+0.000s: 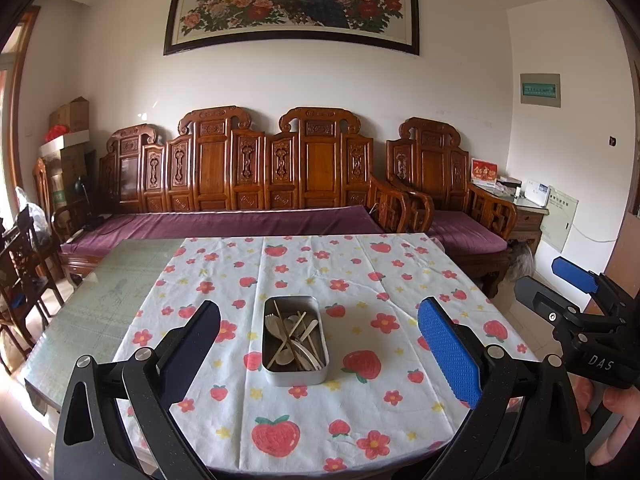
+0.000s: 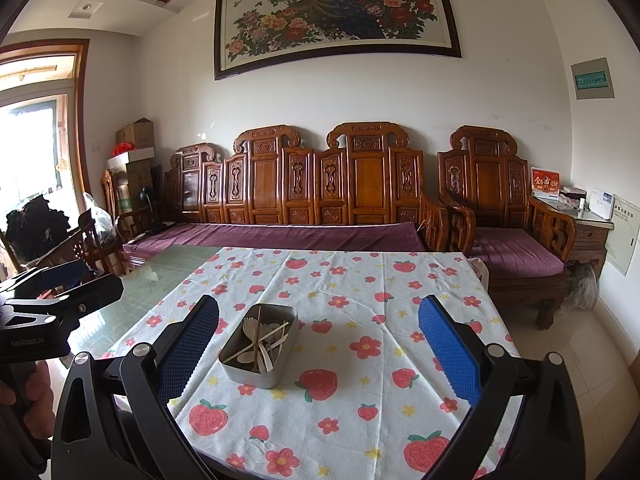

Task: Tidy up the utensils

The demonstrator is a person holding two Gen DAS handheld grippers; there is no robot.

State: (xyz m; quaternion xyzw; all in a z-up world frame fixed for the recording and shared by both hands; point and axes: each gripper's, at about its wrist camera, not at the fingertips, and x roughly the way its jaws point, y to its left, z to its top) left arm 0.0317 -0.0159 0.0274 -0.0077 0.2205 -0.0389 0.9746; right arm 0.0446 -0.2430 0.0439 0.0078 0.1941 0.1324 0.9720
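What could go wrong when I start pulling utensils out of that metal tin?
1. The wooden utensils lie crossed in a tangle inside the metal tin, so lifting one may drag others out.
2. The tin sits loose on the strawberry tablecloth; a sideways tug could slide it or bunch the cloth.

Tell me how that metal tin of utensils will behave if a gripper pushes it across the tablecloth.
The tin looks thin-walled and light, so it would probably slide easily. Its low, wide shape makes tipping unlikely. The tablecloth already shows creases, so it may bunch ahead of the tin. The utensils lie loose and crossed, so they would likely rattle and shift.
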